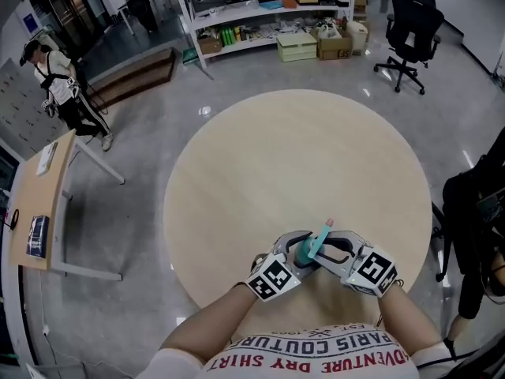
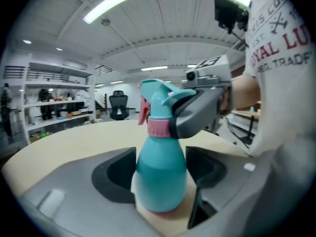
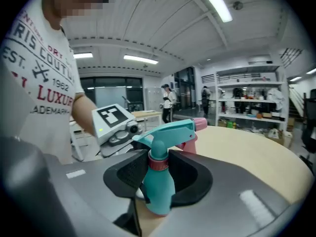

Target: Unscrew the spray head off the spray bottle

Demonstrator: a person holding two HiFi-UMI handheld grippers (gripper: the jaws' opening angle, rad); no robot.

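Observation:
A teal spray bottle [image 1: 310, 251] with a pink collar and a pink nozzle tip stands upright near the front edge of the round table [image 1: 300, 156]. My left gripper [image 2: 160, 168] is shut on the bottle's round body [image 2: 160, 179], a pad against each side. My right gripper [image 3: 158, 168] comes from the opposite side and is shut on the pink collar [image 3: 158, 164] just under the teal spray head [image 3: 168, 132]. In the left gripper view one right-gripper finger [image 2: 195, 113] lies against the collar [image 2: 159, 128]. The nozzle points away from me.
The bottle is the only thing on the table, with its front rim [image 1: 237, 322] just below my hands. A black office chair [image 1: 409, 28] and shelving [image 1: 260, 10] stand beyond the table. A desk [image 1: 43, 204] and a person [image 1: 63, 93] are at the far left.

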